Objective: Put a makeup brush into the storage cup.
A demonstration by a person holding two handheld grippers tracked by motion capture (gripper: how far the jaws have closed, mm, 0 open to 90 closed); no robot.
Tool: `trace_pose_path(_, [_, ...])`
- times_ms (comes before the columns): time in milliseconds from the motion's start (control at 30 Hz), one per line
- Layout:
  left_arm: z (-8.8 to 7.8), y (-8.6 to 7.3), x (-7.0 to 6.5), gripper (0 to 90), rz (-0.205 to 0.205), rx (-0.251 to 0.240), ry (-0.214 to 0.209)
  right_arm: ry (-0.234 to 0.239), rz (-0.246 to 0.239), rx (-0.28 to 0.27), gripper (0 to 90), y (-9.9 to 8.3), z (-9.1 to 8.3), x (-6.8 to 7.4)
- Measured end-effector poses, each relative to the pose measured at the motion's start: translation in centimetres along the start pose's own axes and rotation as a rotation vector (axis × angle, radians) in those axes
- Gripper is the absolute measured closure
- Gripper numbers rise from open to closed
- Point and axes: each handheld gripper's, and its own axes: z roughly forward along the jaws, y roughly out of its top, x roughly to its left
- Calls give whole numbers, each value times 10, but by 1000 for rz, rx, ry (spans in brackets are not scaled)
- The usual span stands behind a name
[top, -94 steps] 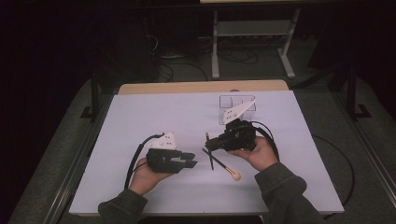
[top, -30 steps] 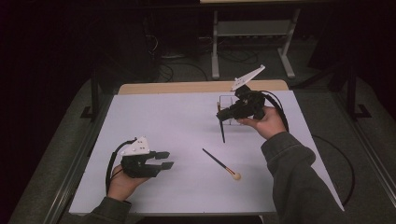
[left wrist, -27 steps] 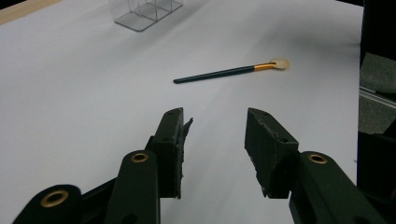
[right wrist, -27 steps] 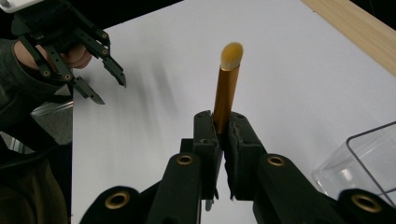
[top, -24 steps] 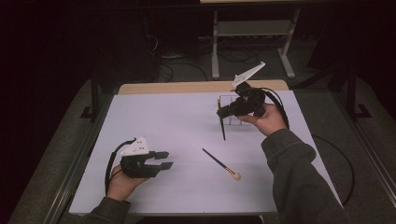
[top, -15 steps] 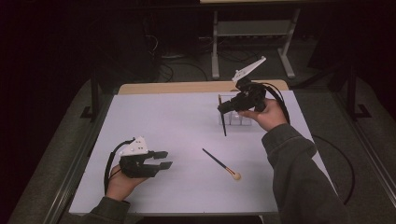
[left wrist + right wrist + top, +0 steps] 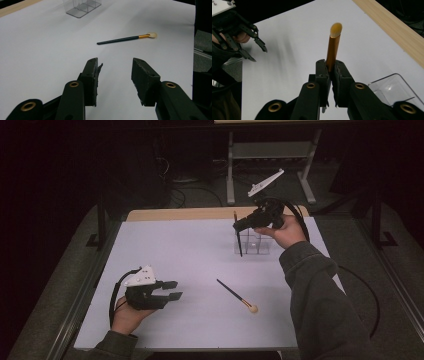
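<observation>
My right gripper point(image 7: 239, 225) is raised at the back right of the table, shut on a makeup brush point(image 7: 239, 241). The brush's dark handle hangs down just left of a clear plastic organizer point(image 7: 256, 244). In the right gripper view the gold ferrule and cream tip of the brush point(image 7: 333, 46) stick out past the closed jaws of my right gripper point(image 7: 331, 67). A second brush point(image 7: 236, 295) lies flat mid-table, also visible as the loose brush point(image 7: 125, 39) ahead of my left gripper point(image 7: 115, 72). My left gripper point(image 7: 173, 290) rests at the front left, open and empty.
The white table top point(image 7: 175, 245) has a wooden strip point(image 7: 190, 213) along its far edge. A metal stand point(image 7: 270, 155) and cables sit on the dark floor beyond. The right gripper's cable point(image 7: 362, 285) loops off the table's right side.
My right gripper has carried the brush from the middle of the table to the organizer and over the last second risen slightly toward the back. My left gripper drew back to the front left, then stayed still.
</observation>
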Motion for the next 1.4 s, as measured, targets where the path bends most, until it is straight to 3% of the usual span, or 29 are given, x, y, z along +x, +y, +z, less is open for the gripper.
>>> trace_pose_path(700, [-5, 0, 3, 543, -1, -7, 8, -63, 40, -1, 827, 19, -12, -30])
trace_pose_path(1300, [-13, -1, 7, 473, -4, -11, 16, -93, 49, -27, 827, 39, -18, -43])
trace_pose_path(1333, [-12, -2, 6, 469, -24, -13, 15, -96, 51, -24, 827, 39, -18, -44])
trace_pose_path(1400, [-12, -2, 7, 455, -20, -9, 17, -100, 51, -25, 827, 41, -19, -47])
